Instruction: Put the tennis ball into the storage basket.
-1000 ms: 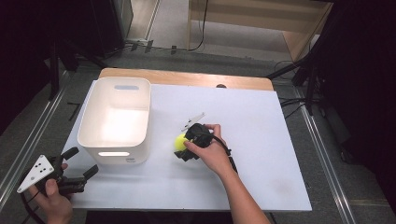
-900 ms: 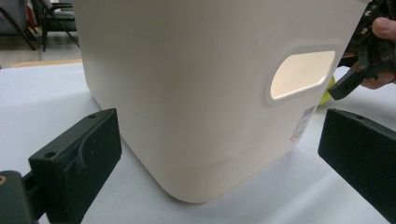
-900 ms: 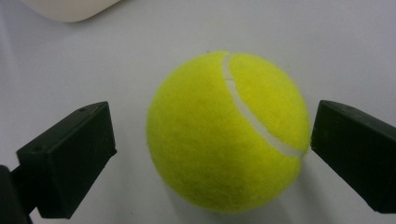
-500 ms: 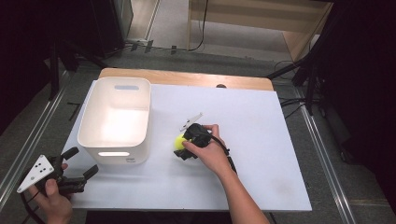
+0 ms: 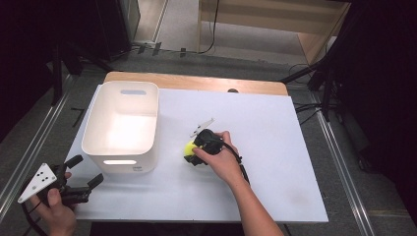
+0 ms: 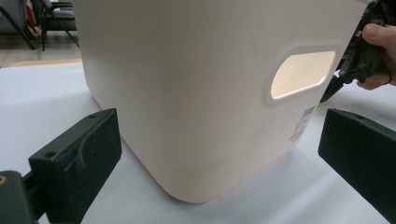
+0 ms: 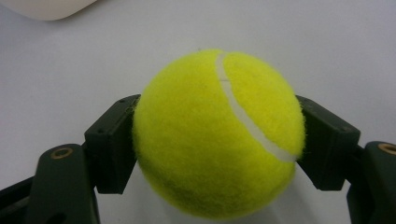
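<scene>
A yellow tennis ball [image 5: 190,147] sits on the white table top [image 5: 275,147] just right of a white plastic bin [image 5: 123,125]. My right gripper [image 5: 193,150] is shut on the ball [image 7: 219,133], its black pads [image 7: 112,140] pressing both sides. At the table's front left corner my left gripper [image 5: 83,172] is held open. It faces the bin's near wall [image 6: 196,93], which has a handle slot. The right hand and its gripper [image 6: 362,51] show past the bin's corner.
The bin looks empty from above. A wooden strip [image 5: 196,82] runs along the table's far edge. Metal rails [image 5: 29,147] flank the table on both sides, and cables lie on the floor behind it.
</scene>
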A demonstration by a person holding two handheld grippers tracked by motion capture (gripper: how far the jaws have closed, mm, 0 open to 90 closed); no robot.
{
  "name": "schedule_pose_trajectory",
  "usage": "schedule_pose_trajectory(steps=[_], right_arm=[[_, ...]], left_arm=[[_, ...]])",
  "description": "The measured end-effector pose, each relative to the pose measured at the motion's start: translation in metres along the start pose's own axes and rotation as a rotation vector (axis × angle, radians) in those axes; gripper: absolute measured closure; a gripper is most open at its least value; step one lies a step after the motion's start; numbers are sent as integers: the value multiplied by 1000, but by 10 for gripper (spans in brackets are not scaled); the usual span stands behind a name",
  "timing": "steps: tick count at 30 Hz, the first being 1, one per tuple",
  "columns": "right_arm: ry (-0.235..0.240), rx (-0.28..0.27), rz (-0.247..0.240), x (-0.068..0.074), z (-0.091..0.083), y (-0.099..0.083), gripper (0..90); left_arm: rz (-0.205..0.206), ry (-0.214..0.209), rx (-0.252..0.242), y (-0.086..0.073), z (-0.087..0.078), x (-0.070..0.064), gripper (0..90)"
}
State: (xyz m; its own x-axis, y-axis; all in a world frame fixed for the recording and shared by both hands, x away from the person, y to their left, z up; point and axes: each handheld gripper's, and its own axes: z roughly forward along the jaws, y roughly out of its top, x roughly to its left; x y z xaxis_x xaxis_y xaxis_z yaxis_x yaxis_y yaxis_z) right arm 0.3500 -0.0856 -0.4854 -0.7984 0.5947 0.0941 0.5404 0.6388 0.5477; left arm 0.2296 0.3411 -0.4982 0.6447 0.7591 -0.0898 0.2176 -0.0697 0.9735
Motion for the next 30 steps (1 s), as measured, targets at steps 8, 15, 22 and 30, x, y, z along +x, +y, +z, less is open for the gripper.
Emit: schedule_pose_trajectory(steps=[8,15,22,30], right_arm=[[7,-11,6,-4,-6,0,222],[13,-22,-2,-3,-15,5,222],[27,-36,-15,-2,-23,12,223],[48,-43,-25,-1,-30,20,223]], left_arm=[[0,1,2,0,0,0,0],[-1,0,1,0,0,0,0],[-1,-1,0,0,0,0,0],[0,-2,2,0,0,0,0]])
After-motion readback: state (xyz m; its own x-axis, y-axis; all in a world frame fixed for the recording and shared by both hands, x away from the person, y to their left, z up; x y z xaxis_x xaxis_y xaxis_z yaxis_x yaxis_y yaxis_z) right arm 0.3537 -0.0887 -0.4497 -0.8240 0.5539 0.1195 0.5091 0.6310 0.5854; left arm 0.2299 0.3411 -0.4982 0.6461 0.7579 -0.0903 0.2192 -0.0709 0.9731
